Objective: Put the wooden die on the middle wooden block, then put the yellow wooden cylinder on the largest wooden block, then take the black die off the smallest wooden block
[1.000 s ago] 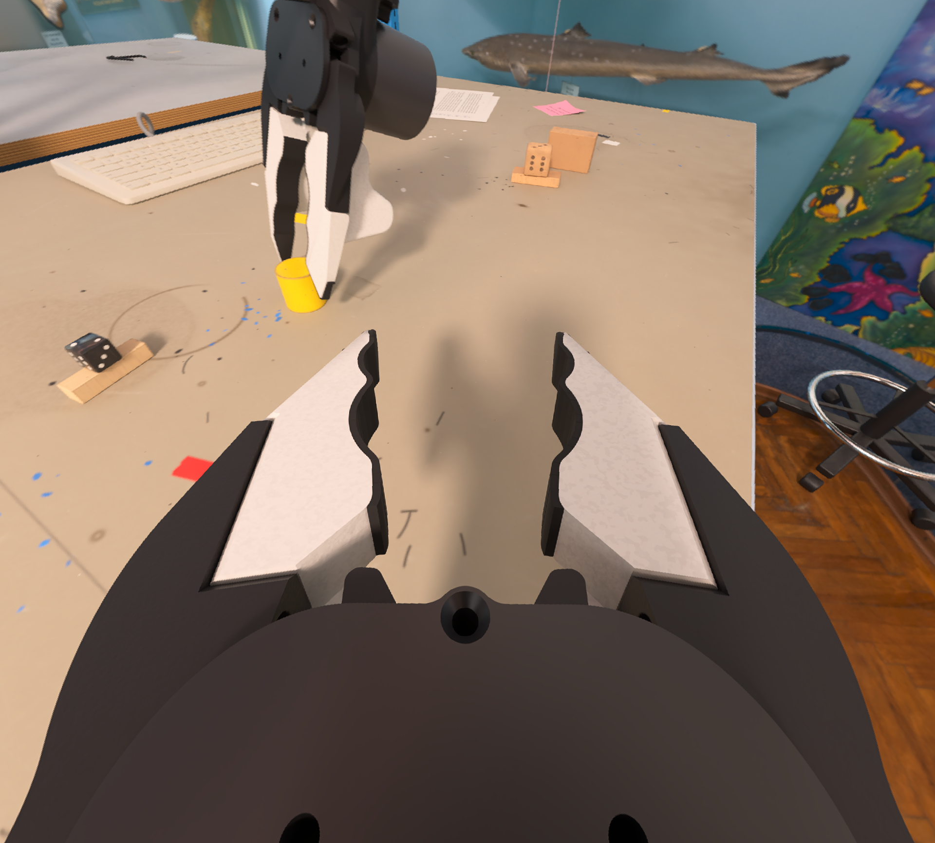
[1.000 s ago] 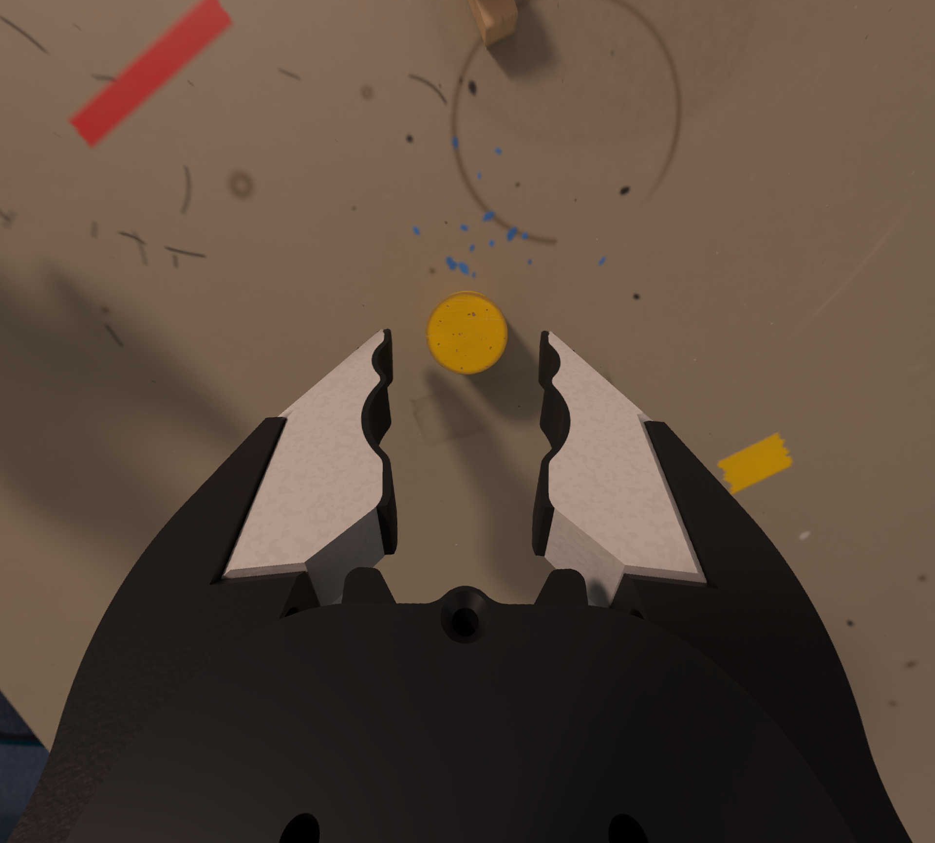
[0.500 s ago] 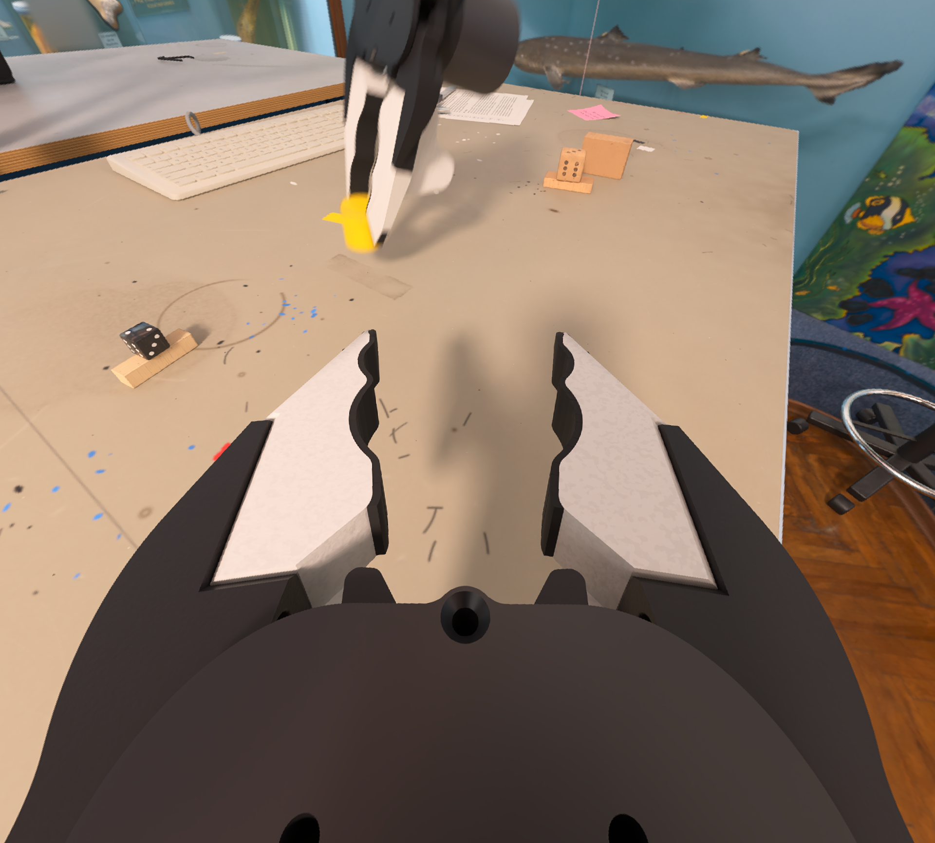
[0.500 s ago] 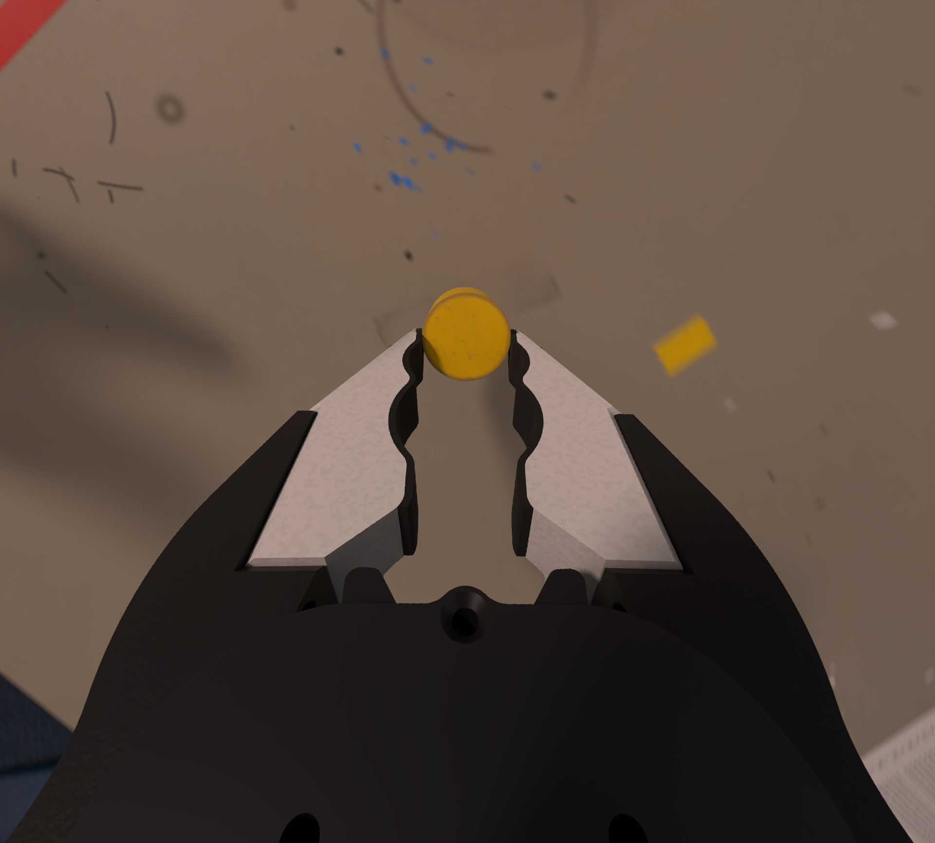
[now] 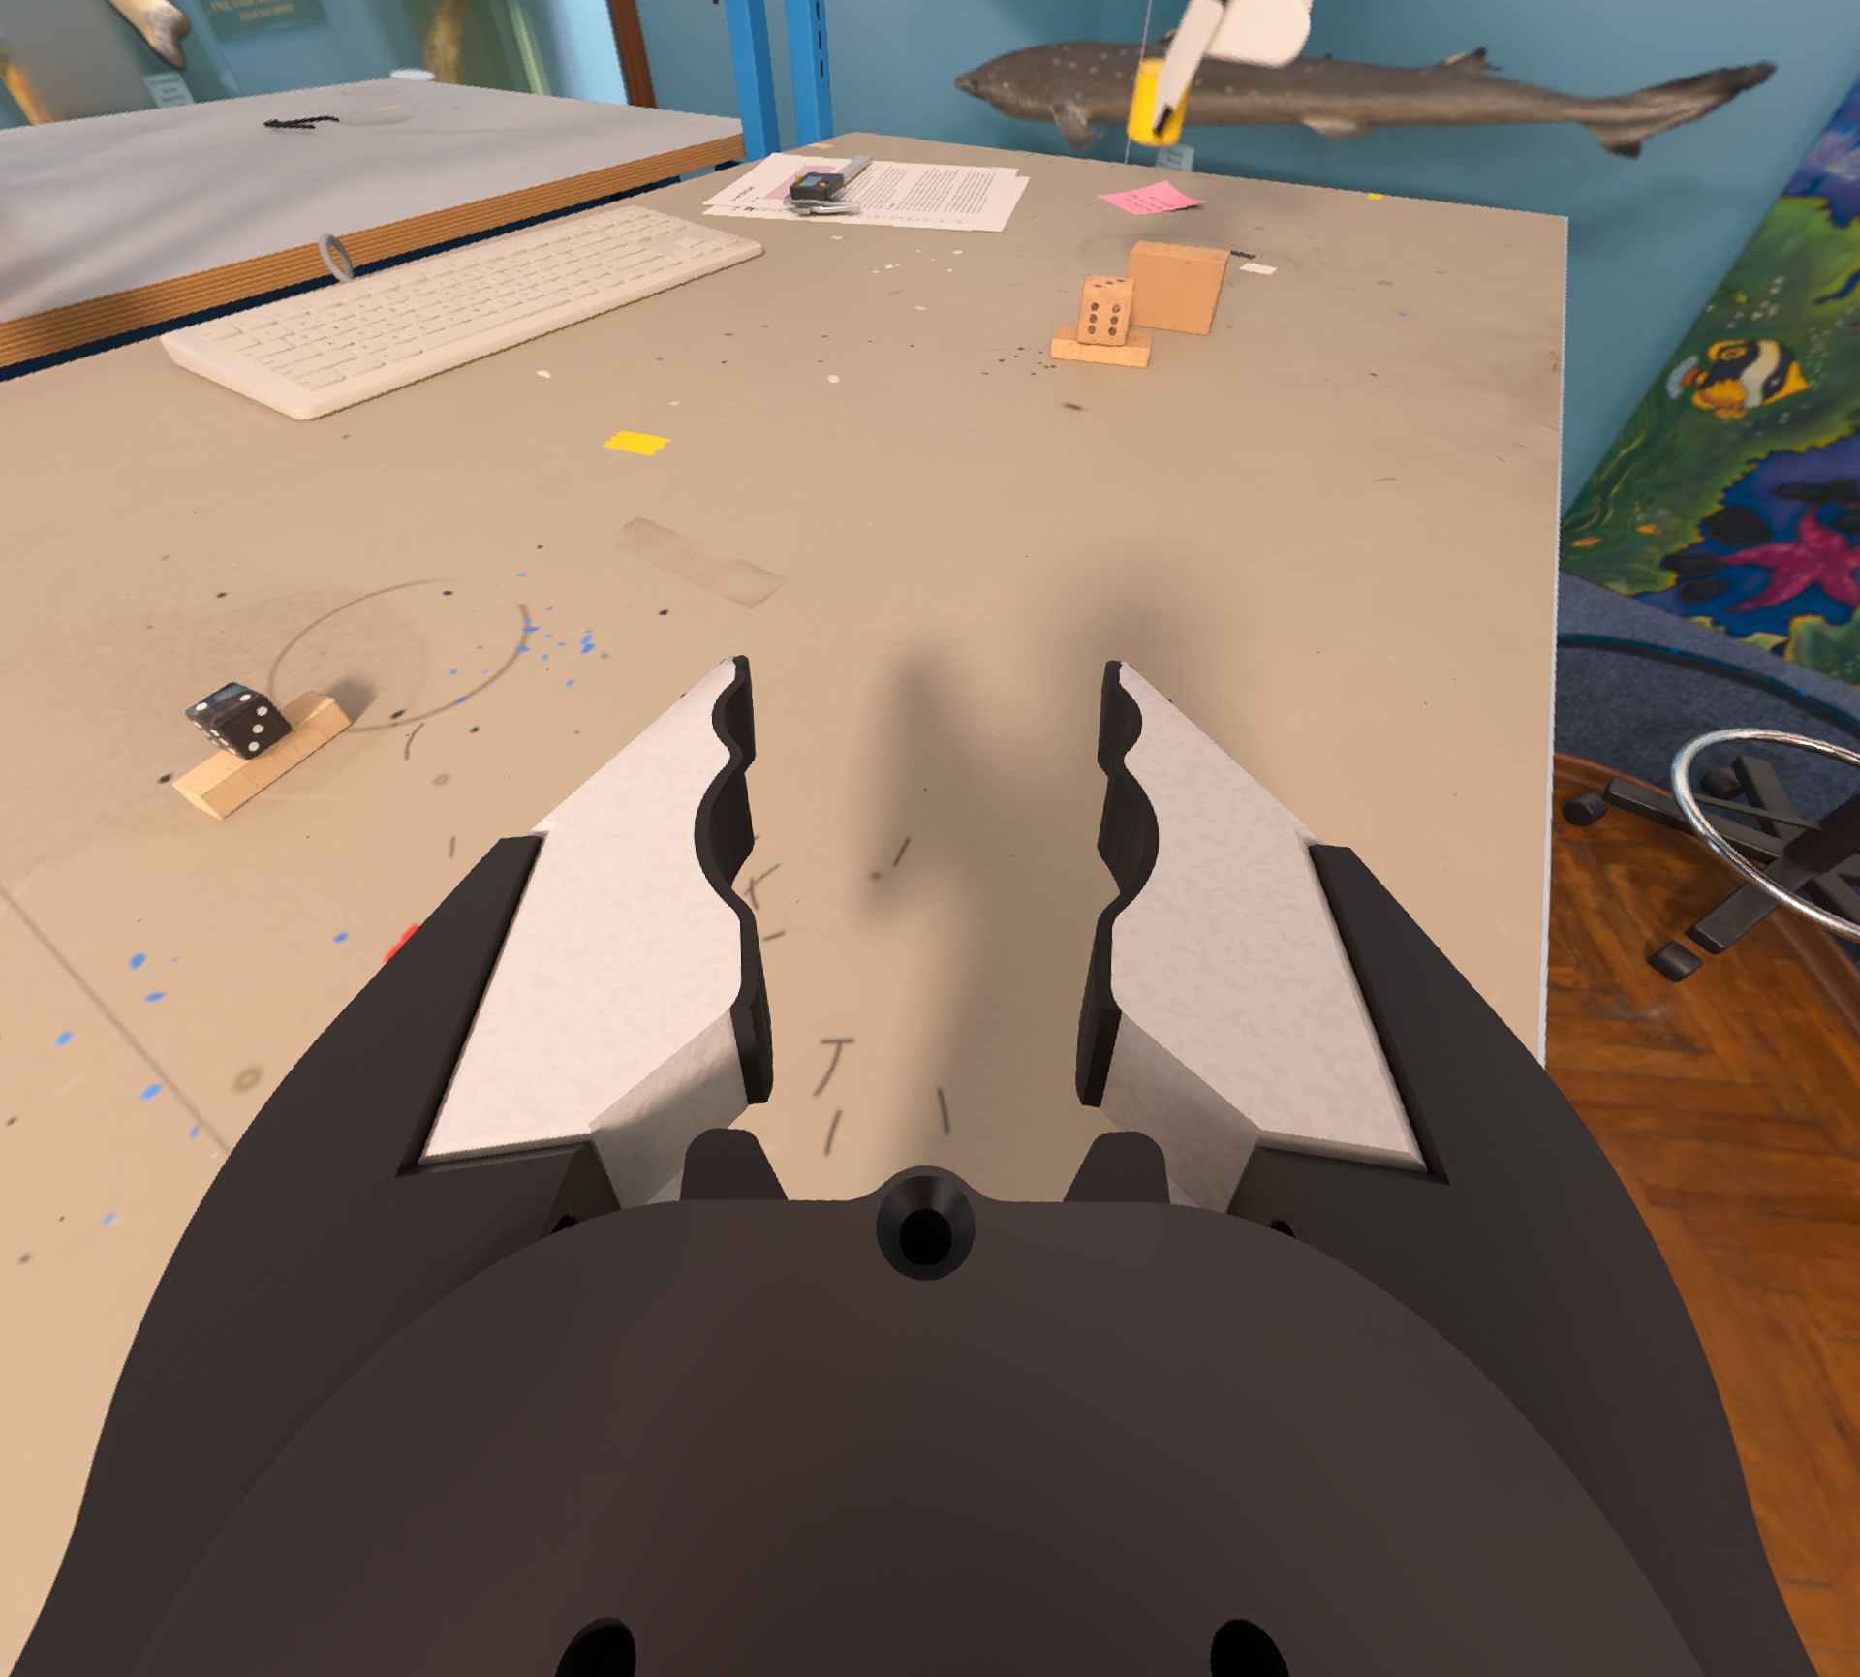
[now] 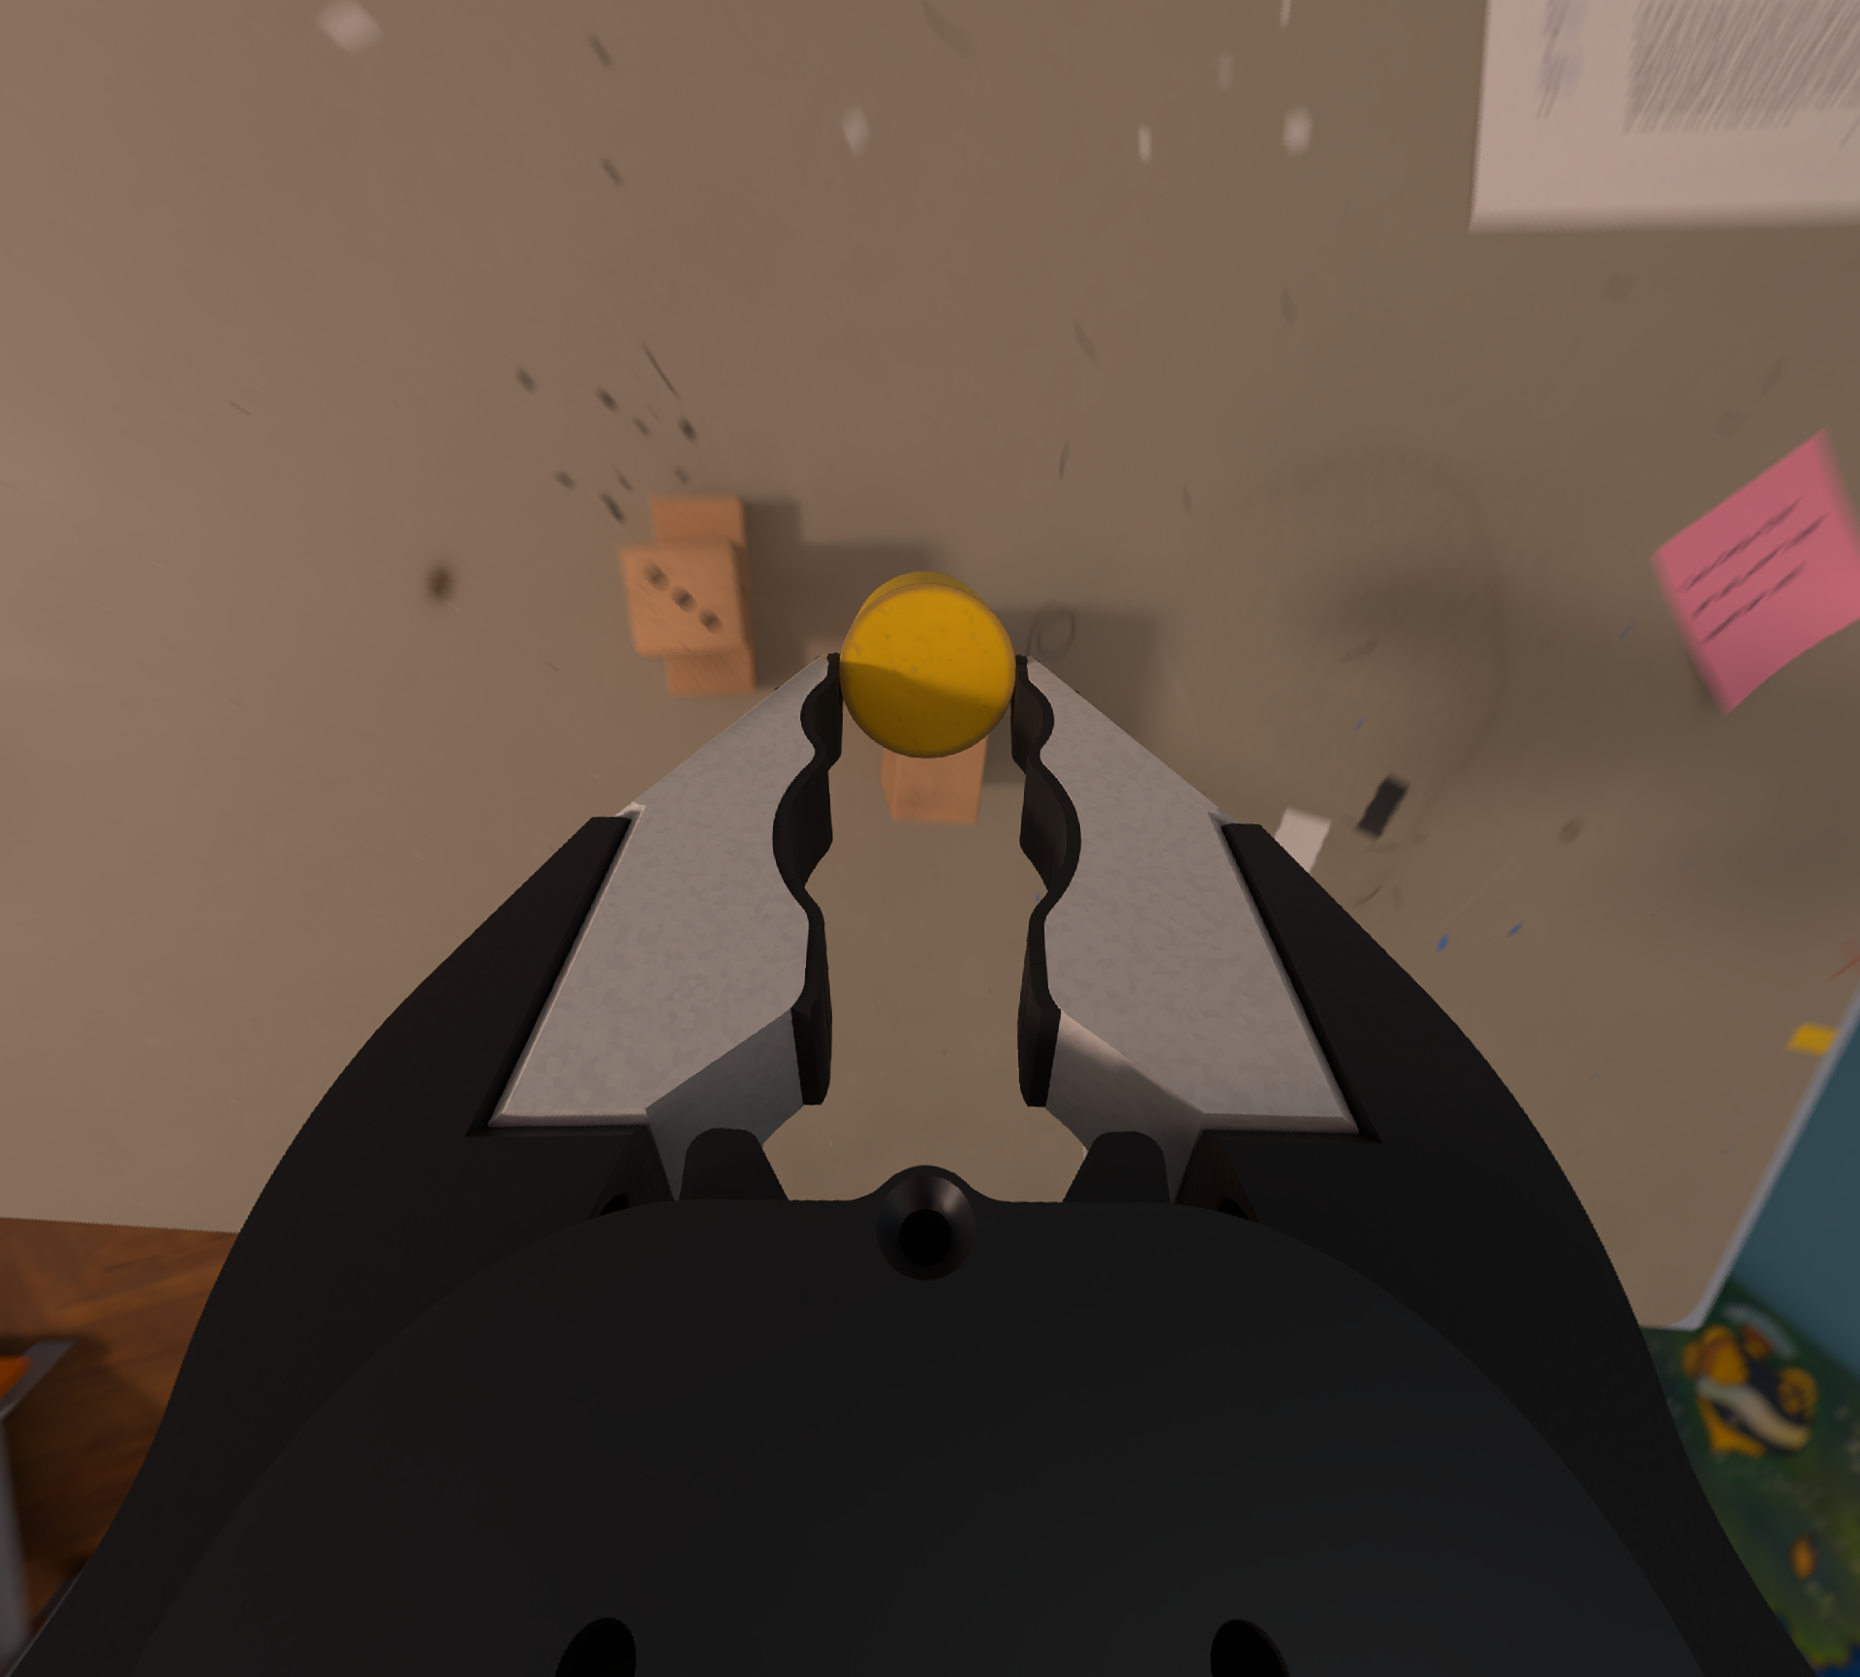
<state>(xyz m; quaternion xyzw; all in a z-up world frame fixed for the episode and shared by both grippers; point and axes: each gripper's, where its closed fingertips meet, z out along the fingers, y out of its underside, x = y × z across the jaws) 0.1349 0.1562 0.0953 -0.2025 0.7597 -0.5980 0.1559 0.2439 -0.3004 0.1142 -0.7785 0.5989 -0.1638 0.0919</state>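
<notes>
Right tool (image 6: 926,672): jaws drawn in on the yellow wooden cylinder (image 6: 926,664), gripped at the fingertips (image 6: 820,703), end face toward the camera. It is held up off the bench (image 6: 302,270), pointing down. In the left wrist view the same tool (image 5: 1173,94) hangs high at the far side, cylinder (image 5: 1150,104) at its tip, above the cluster of blocks.

Directly under the cylinder, part of the largest wooden block (image 6: 931,783) shows between the fingers; how far above it the cylinder sits, hard to judge from this angle. To the left, the wooden die (image 6: 684,602) rests on the middle wooden block (image 6: 710,672). The left wrist view confirms: die (image 5: 1104,310) on flat block (image 5: 1100,347), big block (image 5: 1176,286) just behind it, close beside.

Left tool (image 5: 924,823): jaws wide apart, nothing between them, low over the near bench.

Black die (image 5: 238,719) sits on the smallest wooden block (image 5: 264,755), near left, well apart from the others.

Also on the bench: white keyboard (image 5: 463,305), printed sheets (image 5: 886,191), pink note (image 5: 1149,198).
</notes>
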